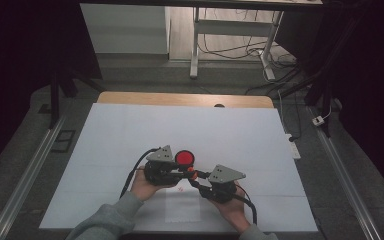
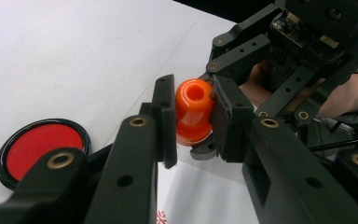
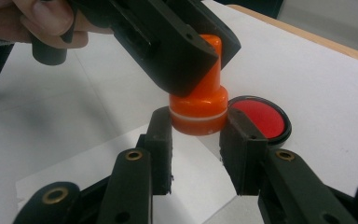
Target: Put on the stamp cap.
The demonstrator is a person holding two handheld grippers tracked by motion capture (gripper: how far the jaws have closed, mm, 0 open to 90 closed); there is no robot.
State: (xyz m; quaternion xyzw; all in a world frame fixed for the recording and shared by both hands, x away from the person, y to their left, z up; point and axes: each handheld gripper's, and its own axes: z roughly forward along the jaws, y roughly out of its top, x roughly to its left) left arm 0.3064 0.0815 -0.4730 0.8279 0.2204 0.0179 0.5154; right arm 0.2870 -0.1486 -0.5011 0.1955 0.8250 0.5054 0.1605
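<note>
A: Stamp (image 2: 194, 112), the orange self-inking kind, sat pinched by its neck between the jaws of your left gripper (image 2: 192, 122). You held it just above the white table cover (image 1: 130, 135), near the middle of the high view.

B: And my right gripper (image 3: 196, 148)?

A: Its jaws stood on either side of the stamp's wider base, at about nine and three o'clock around it. In the right gripper view they were close to the base, but I couldn't tell whether they touched it, so I can't say that you gripped anything with that one.

B: The ink pad (image 3: 260, 118)?

A: Round, red, black-rimmed, lying open at about two o'clock from the stamp in the right gripper view, just beside it. A white sheet of paper (image 3: 121, 163) lay under your right jaws.

B: What was the risk?

A: My judgement only: if you closed the right jaws while the left held the neck, the two grips could have twisted the stamp and it might have slipped out. A tilted stamp could also have clipped the pad's rim, or left a smudged mark on the paper.
</note>
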